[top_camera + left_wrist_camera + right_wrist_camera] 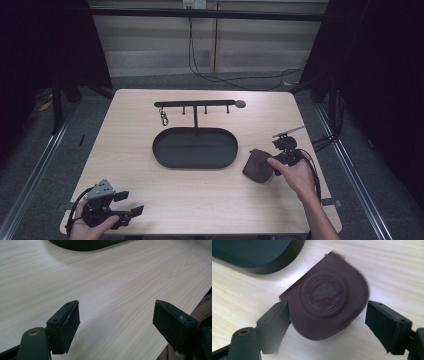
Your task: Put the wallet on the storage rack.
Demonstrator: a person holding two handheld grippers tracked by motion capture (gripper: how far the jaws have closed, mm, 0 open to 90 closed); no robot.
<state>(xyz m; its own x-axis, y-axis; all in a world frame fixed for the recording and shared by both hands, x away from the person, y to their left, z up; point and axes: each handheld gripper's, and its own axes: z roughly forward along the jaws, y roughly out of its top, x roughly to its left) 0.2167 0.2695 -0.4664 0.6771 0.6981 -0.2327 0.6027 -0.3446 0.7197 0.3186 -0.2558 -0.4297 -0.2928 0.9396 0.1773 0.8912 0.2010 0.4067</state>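
Observation:
A dark brown leather pouch [257, 165] [327, 296] with a round embossed seal lies flat on the table, right of the black oval tray [195, 147]. My right gripper [278, 157] [327, 325] is open just above the pouch, one jaw on each side of its near end. From the tray's far edge rises a black stand whose crossbar [195, 104] has small pegs; a metal clip [163, 118] hangs from the left one. My left gripper [131, 202] [116, 327] is open over bare wood near the front left corner, nothing between its jaws.
The light wooden table [150, 190] ends close behind the left gripper. A corner of the tray [254, 255] lies just beyond the pouch. Black cables run across the grey floor [235, 80] behind the table.

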